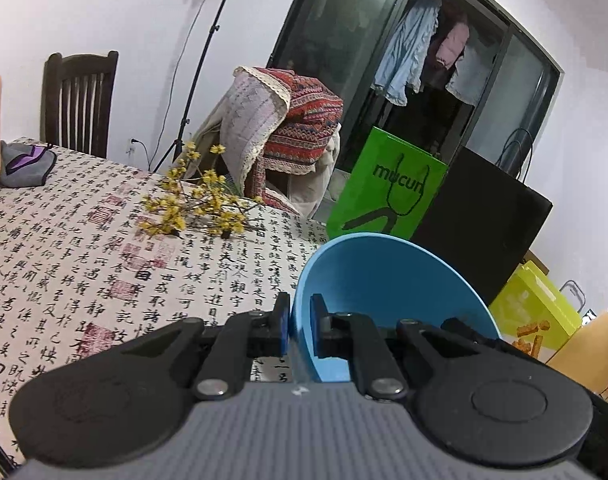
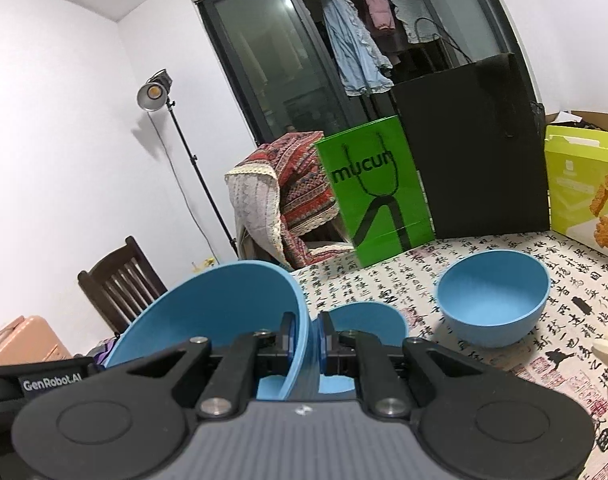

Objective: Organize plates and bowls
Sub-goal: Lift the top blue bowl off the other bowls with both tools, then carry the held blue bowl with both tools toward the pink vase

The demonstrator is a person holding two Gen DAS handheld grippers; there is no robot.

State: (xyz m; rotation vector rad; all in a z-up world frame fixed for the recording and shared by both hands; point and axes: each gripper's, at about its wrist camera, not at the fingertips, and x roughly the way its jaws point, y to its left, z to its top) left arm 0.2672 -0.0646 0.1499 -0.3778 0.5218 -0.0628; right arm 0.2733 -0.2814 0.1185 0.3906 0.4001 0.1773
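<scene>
1. The left gripper (image 1: 300, 328) pinches the near rim of a blue bowl (image 1: 384, 284), one pad outside the wall and one inside; the bowl is lifted and tilted, its hollow empty.
2. The right gripper (image 2: 307, 338) is clamped the same way on the rim of a large blue bowl (image 2: 220, 312), held tilted above the table (nothing lies in it).
3. Just behind the right gripper's fingers a smaller blue bowl (image 2: 368, 316) shows, partly hidden; whether it rests on the table I cannot tell.
4. A third blue bowl (image 2: 494, 300) sits upright and empty on the calligraphy-print tablecloth (image 2: 384, 280), to the right.
5. At the table's far edge stand a green paper bag (image 2: 376, 200) and a black bag (image 2: 472, 152); their contents are hidden.
6. Yellow flower sprigs (image 1: 192, 208) lie on the cloth in the left view.
</scene>
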